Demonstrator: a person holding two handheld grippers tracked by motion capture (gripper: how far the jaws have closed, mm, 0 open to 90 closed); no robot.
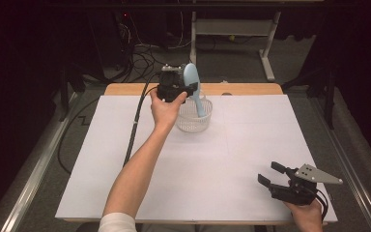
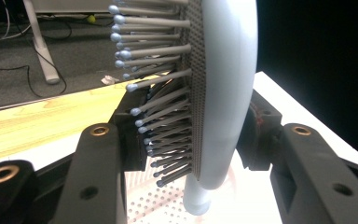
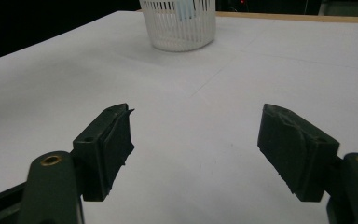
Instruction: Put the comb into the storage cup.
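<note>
**Hairbrush half into the basket**

The left claw [image 1: 189, 88] pinches the pale blue hairbrush [image 1: 193, 87] by its head, handle down inside the white mesh basket [image 1: 193, 121] at the far side of the tabletop [image 1: 222, 159]. Letting go is what seems left (the brush stands nearly upright). The right claw [image 1: 270, 174] rests spread and holds nothing, well apart from the basket, near the tabletop's front edge.
</note>
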